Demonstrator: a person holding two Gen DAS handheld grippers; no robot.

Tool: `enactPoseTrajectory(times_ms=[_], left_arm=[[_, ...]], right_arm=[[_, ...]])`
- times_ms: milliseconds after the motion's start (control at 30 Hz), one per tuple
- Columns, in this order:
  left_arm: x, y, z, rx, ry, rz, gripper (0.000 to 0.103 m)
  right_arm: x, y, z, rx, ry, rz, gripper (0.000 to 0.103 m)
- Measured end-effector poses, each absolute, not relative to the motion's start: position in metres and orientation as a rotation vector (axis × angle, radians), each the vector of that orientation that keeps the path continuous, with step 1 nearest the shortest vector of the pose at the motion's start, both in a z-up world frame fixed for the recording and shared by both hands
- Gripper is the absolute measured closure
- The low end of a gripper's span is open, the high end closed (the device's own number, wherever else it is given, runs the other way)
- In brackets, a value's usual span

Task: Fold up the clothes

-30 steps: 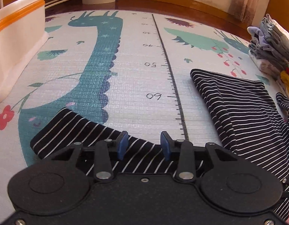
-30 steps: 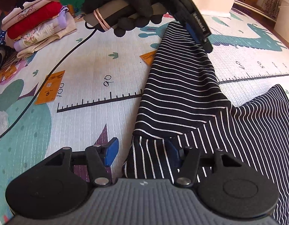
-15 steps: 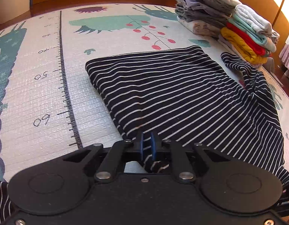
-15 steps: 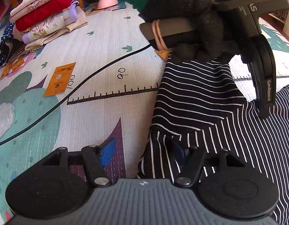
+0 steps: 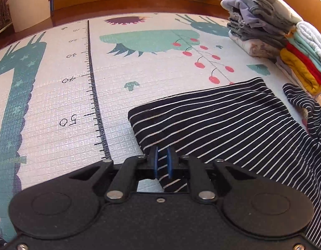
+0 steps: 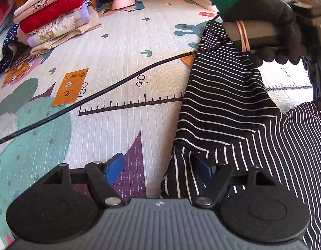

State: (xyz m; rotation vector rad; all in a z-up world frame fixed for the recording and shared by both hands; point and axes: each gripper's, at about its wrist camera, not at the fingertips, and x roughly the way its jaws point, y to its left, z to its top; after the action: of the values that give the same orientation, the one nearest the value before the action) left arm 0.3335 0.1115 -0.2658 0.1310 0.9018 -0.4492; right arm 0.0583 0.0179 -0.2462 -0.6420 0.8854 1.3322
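A black shirt with thin white stripes (image 5: 227,123) lies on the play mat (image 5: 110,66). My left gripper (image 5: 162,159) is shut on a fold of its fabric at the near left corner of the body. In the right wrist view the sleeve (image 6: 220,95) stretches away across the mat. There a gloved hand (image 6: 271,18) holds the left gripper (image 6: 319,98) low over the shirt at the far right. My right gripper (image 6: 158,167) stands open at the sleeve's near end, and striped cloth drapes over its right finger.
Folded clothes are stacked at the mat's right edge (image 5: 273,27) and beside them (image 5: 302,62). Another folded pile (image 6: 54,20) sits at the far left in the right wrist view. A black cable (image 6: 97,94) crosses the mat over an orange card (image 6: 70,87).
The left gripper shut on the striped fabric and carried it to the right, toward the shirt's body. The right gripper stayed open and nearly still.
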Motion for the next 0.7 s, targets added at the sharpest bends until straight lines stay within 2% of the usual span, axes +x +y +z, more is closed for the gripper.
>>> enactPoseTrajectory(times_ms=[233, 433, 467, 500, 533, 700], left_arm=[[0.384, 0.107, -0.261, 0.107, 0.913, -0.359, 0.094], [0.392, 0.116, -0.247, 0.016, 0.891, -0.307, 0.094], [0.390, 0.117, -0.243, 0.025, 0.887, -0.305, 0.094], [0.387, 0.118, -0.240, 0.027, 0.884, -0.308, 0.094], [0.380, 0.119, -0.236, 0.034, 0.882, -0.320, 0.094], [0.344, 0.124, -0.217, 0.084, 0.881, -0.385, 0.093]], right_arm=[[0.053, 0.021, -0.248, -0.651, 0.880, 1.322, 0.025], [0.047, 0.025, -0.249, -0.672, 0.871, 1.318, 0.017], [0.049, 0.024, -0.245, -0.660, 0.868, 1.317, 0.021], [0.052, 0.020, -0.239, -0.634, 0.862, 1.314, 0.037], [0.055, 0.016, -0.232, -0.608, 0.856, 1.310, 0.045], [0.082, -0.034, -0.210, -0.473, 0.889, 1.232, 0.048]])
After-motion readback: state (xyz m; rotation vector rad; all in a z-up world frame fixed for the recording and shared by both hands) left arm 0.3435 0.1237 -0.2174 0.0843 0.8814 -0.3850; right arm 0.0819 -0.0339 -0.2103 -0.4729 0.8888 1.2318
